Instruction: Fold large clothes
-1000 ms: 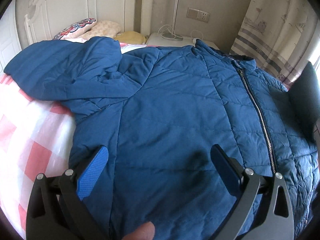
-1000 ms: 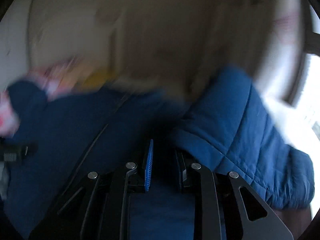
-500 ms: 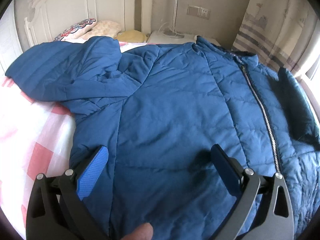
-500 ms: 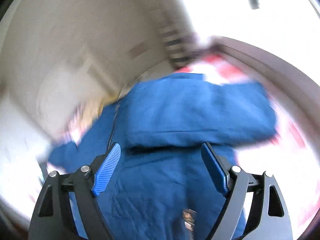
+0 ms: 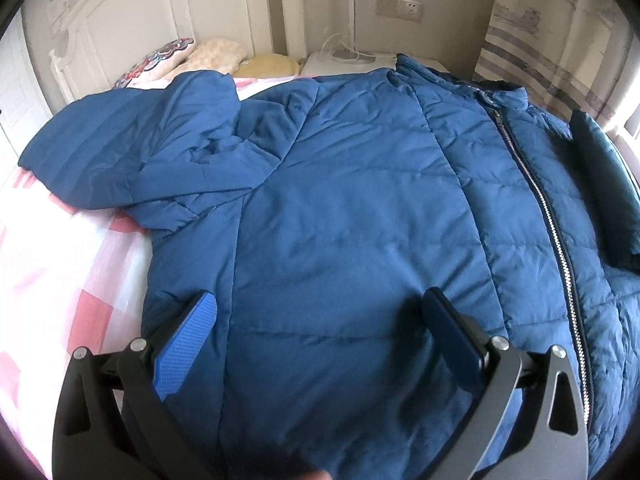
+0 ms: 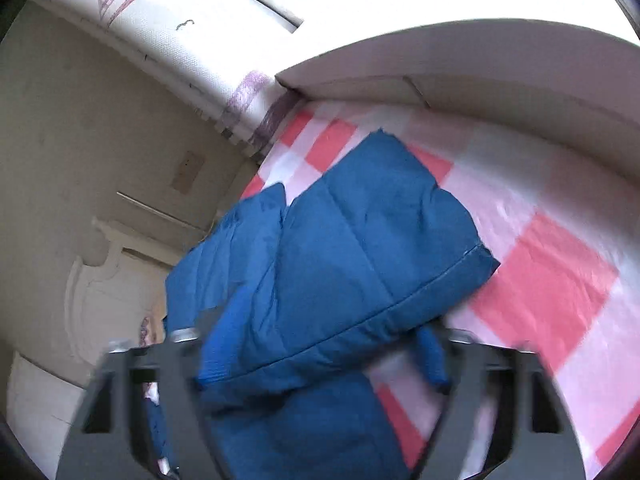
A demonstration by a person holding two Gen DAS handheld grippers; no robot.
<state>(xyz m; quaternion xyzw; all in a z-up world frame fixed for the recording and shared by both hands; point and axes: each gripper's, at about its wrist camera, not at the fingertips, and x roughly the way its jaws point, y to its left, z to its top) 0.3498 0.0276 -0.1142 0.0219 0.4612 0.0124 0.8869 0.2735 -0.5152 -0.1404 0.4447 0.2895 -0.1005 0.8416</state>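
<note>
Jaws of the left gripper (image 5: 320, 316) stood wide apart, angled steeply down over the near hem of the blue quilted puffer jacket (image 5: 340, 208), with only flat fabric between the blue ribbed pads (image 5: 188, 344); whether they touched the cloth could not be told. A sliver of fingertip showed at the very bottom edge of that view, otherwise the holding hand was cut off.

The right gripper (image 6: 320, 356) was rolled well over, so the room sat tilted in its view, and its black frame was smeared by motion blur. Its jaws had just been closing from a wider spread, yet stood apart, with the folded-over sleeve (image 6: 340, 264) of the jacket lying between them. The left pad was hidden behind that sleeve, so whether either pad pressed on it could not be made out.

The jacket lay spread front-up on the bed's pink and white checked sheet (image 5: 60, 264), its silver zipper (image 5: 556, 232) running from near to far on the right, its left sleeve (image 5: 120, 156) bent back across the far left. Beyond it sat patterned and cream pillows (image 5: 192, 56), a white panelled headboard (image 5: 160, 12) and a striped curtain (image 5: 552, 40) at far right.
</note>
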